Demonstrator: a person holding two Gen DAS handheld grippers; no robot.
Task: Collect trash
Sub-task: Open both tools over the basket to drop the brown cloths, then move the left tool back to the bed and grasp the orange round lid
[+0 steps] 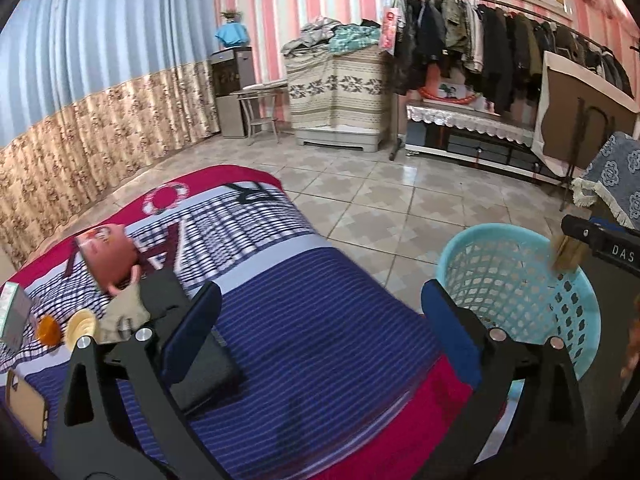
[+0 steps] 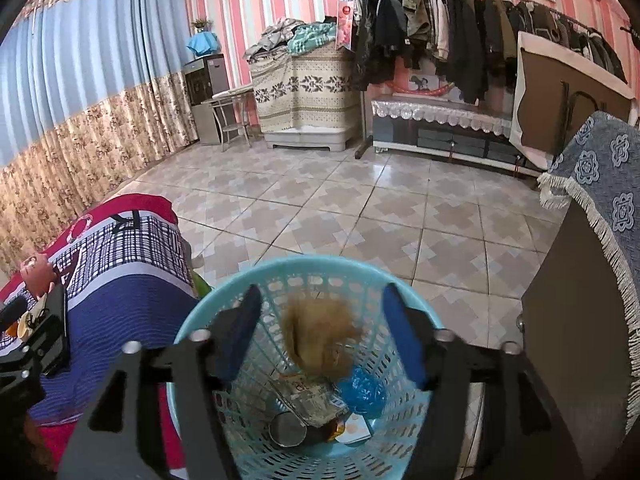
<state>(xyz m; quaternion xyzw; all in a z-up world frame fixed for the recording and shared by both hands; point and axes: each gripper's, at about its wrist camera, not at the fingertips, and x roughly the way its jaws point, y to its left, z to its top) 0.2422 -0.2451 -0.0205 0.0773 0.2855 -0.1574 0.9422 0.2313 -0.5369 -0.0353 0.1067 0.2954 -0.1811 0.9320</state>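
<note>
My left gripper stands wide open over the striped blanket of the bed, with nothing between its blue pads. Behind its left finger lie a crumpled paper, a pink clay pot, an orange piece and a cream disc. My right gripper hovers over the light blue basket, also. A blurred brown wad is between its fingers with a gap on each side. Down in the basket are a blue bag, a can and wrappers.
A black wallet, a small box and a phone also lie on the bed. A dark cabinet under a blue patterned cloth stands right of the basket. Tiled floor stretches to a clothes rack.
</note>
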